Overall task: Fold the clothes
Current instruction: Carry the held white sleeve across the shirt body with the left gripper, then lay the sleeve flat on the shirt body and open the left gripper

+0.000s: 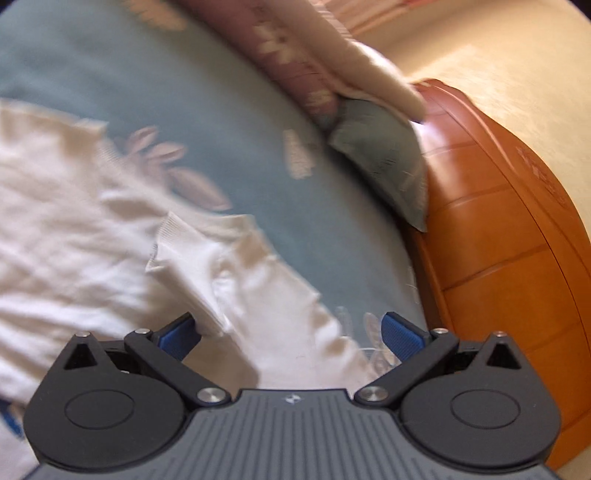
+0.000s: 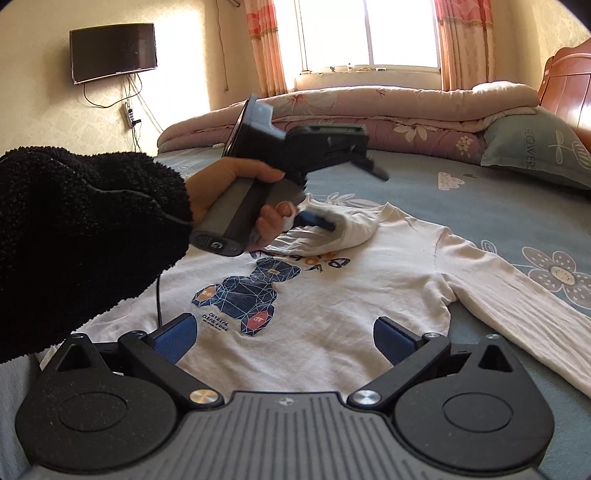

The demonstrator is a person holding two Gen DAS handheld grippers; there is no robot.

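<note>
A bed with a blue-grey flowered sheet [image 2: 461, 206] fills both views, bounded on one side by an orange wooden headboard [image 1: 498, 236]. Along the far edge of the bed lies a rolled pink floral quilt [image 2: 369, 110], with a grey-green pillow [image 2: 535, 147] just beside the headboard. Behind the bed, a bright window with peach curtains [image 2: 402, 33]; on the adjoining wall, a dark television [image 2: 112, 51].

The white long-sleeved shirt [image 2: 332, 280] lies flat, print side up, in the middle of the sheet; a blue geometric bear print [image 2: 251, 295] marks its chest. One sleeve [image 2: 517, 291] stretches out sideways across the sheet, while the other sleeve is drawn in over the collar area, bunched over the chest.

A hand in a black fleece sleeve [image 2: 74, 236] holds the left gripper [image 1: 291, 334] above the collar; its jaws stand wide apart, one blue pad touching a fold of the bunched white fabric, nothing clamped. The left-wrist view is motion-blurred.

The right gripper [image 2: 284, 338] hovers over the shirt's lower hem, jaws likewise wide apart and holding nothing
</note>
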